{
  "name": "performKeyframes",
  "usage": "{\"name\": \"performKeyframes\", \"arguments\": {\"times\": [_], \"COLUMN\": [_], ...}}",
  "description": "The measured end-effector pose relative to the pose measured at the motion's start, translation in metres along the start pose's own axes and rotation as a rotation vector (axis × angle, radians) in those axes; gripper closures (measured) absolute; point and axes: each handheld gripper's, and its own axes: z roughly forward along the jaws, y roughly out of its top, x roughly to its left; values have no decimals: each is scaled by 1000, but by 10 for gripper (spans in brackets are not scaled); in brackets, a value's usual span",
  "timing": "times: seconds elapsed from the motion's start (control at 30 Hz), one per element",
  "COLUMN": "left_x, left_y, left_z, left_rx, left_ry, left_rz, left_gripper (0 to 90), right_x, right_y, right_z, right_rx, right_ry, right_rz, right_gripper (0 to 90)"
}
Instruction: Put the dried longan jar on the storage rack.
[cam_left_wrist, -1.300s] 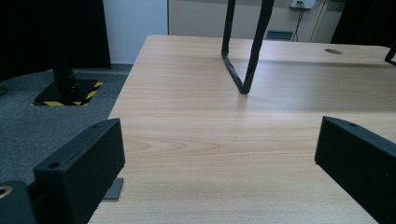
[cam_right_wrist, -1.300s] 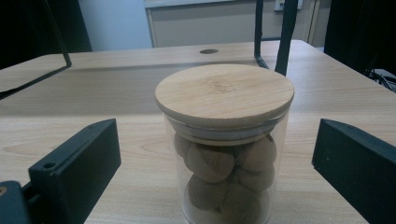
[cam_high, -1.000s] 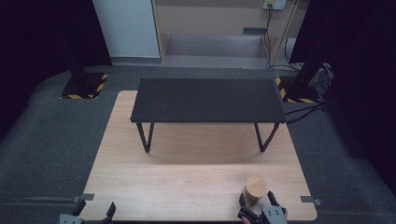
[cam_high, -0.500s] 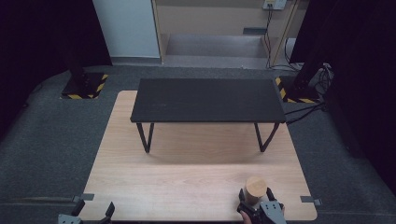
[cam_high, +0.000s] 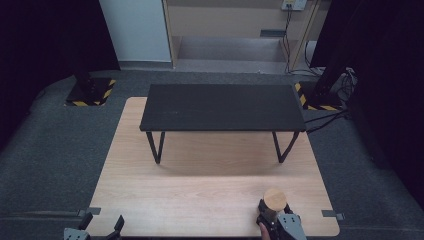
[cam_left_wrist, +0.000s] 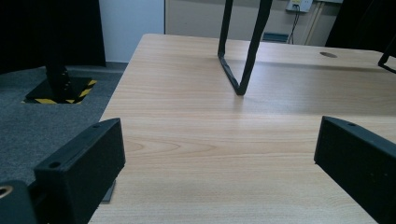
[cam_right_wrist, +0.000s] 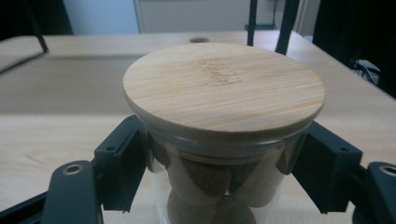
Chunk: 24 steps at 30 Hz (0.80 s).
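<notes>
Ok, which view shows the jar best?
The right gripper view: the jar sits close up between the jaws, its wooden lid on, round pieces visible through the glass. The high view shows it small at the table's near edge, mostly lid, in the right gripper.

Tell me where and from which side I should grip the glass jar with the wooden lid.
Grip the jar on its round glass wall just under the wider wooden lid, coming level from the near table edge, as the right gripper does now: the lid's overhang probably stops slipping.

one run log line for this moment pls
right gripper: shut on jar | lid: on | left gripper: open, nothing between fingers | jar: near right of table
</notes>
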Motion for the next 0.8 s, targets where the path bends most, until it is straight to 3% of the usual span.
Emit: {"name": "performKeyframes", "arguments": {"times": [0.03,0.07,0.13,0.3,0.37,0.43,0.57,0.8], "left_x": [0,0,0,0,-1,0,1,1], "left_y": [0,0,1,0,1,1,2,2], "left_z": [0,1,2,3,3,3,1,-1], "left_rx": [0,1,3,4,5,5,-8,-14], "left_ry": [-1,-3,-6,-14,-16,-19,-17,-22], "left_rz": [0,0,-1,-4,-2,-2,-8,-16], "left_gripper": [5,5,5,6,7,6,7,7], "right_x": [-2,-2,-5,-9,-12,-12,-17,-21], "right_y": [13,13,34,63,84,90,119,149], "right_z": [-4,-4,-8,-8,-4,-2,8,21], "right_rx": [-11,-11,-31,-45,-62,-69,-86,-103], "right_ry": [18,18,44,82,100,105,140,148], "right_rz": [1,1,2,-3,-5,-6,-1,8], "right_gripper": [256,256,256,256,255,256,256,255]}}
